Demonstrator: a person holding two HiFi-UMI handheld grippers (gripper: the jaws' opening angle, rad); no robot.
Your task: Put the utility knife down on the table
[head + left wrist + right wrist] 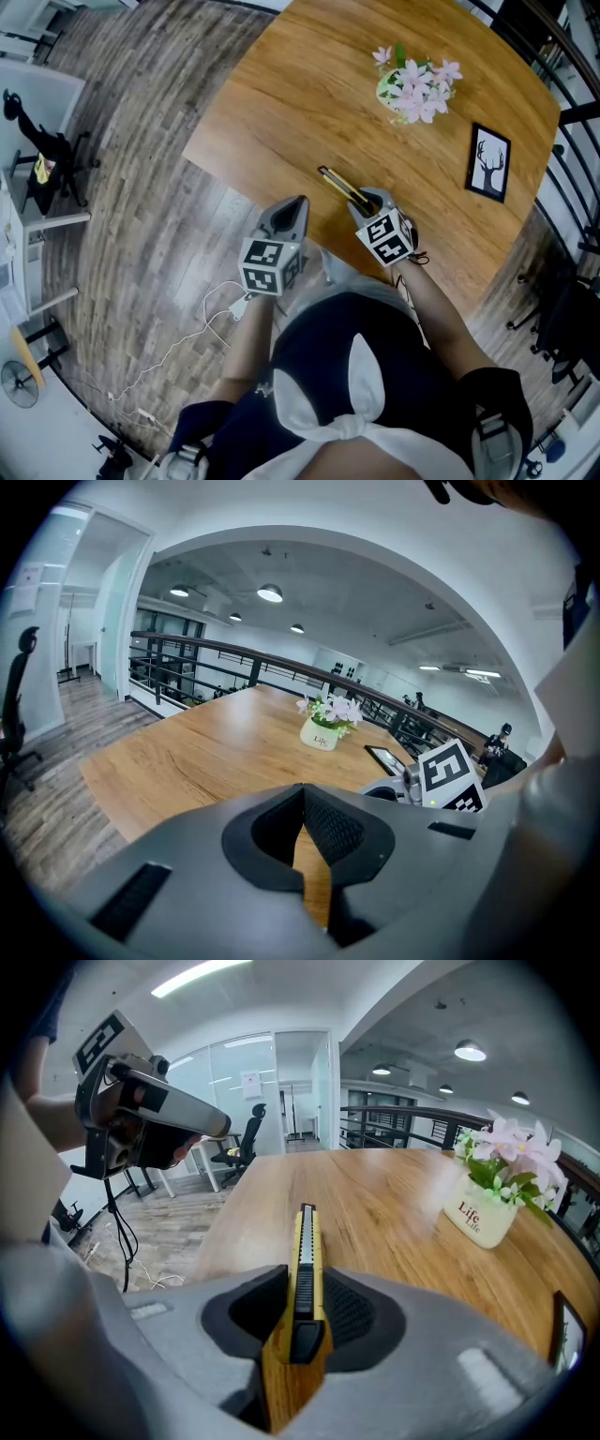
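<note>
At the left, the left gripper [298,202] is hovering beside the near edge of the table [309,84], its jaws pressing together at the tips with nothing between them, so it is playing no part in this step. Just to its right, the right gripper [369,200] is pinching the utility knife [338,185] by its rear end. The yellow body is sticking out past the jaws toward the far left, slanting down over the near part of the wood. No view is showing whether the tip is touching the surface yet. Doing this well likely means bringing the hand lower and flattening the tilt until the whole length of the knife is lying on the wood. Only then should the jaws be spreading, slowly, so that the knife is not dropping or skidding. It is sitting close to the near edge, so setting it a little farther in would be safer. To the far right, the flower pot [417,86] and the picture frame [488,161] are standing well apart from the knife and are not getting in the way.
</note>
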